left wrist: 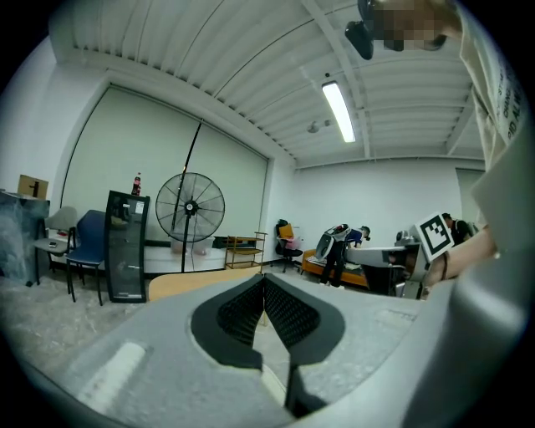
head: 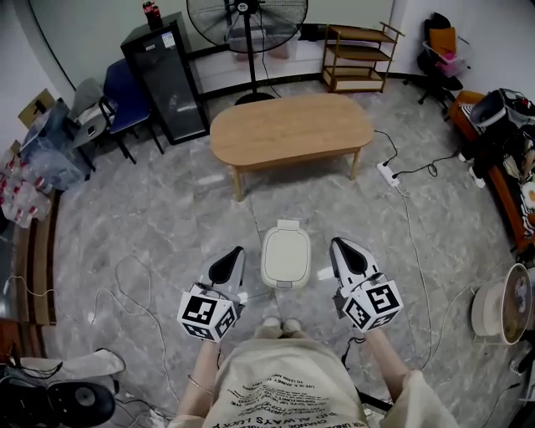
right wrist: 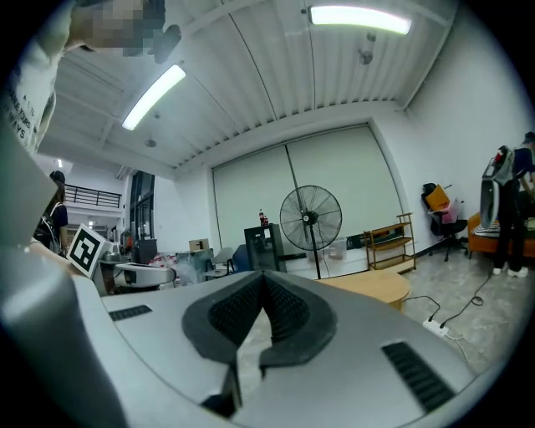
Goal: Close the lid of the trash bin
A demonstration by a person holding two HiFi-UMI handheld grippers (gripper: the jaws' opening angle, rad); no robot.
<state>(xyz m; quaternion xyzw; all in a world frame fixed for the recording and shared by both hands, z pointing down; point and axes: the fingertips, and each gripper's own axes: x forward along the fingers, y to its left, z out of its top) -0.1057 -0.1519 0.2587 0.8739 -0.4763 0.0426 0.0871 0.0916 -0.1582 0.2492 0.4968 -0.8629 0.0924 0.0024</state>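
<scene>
Cream plastic trash bin (head: 286,255) is sitting on the grey marbled floor (head: 167,217) with its lid lying down flat, just ahead of the person's shoes (head: 281,325). The person is standing over it, holding the left gripper (head: 230,263) to one side of the bin and the right gripper (head: 347,255) to the other, neither touching it. Both pairs of jaws are pressing together with nothing between them. Beyond the bin an oval wooden table (head: 290,129) is standing, with a black pedestal fan (head: 247,21) behind it.
</scene>
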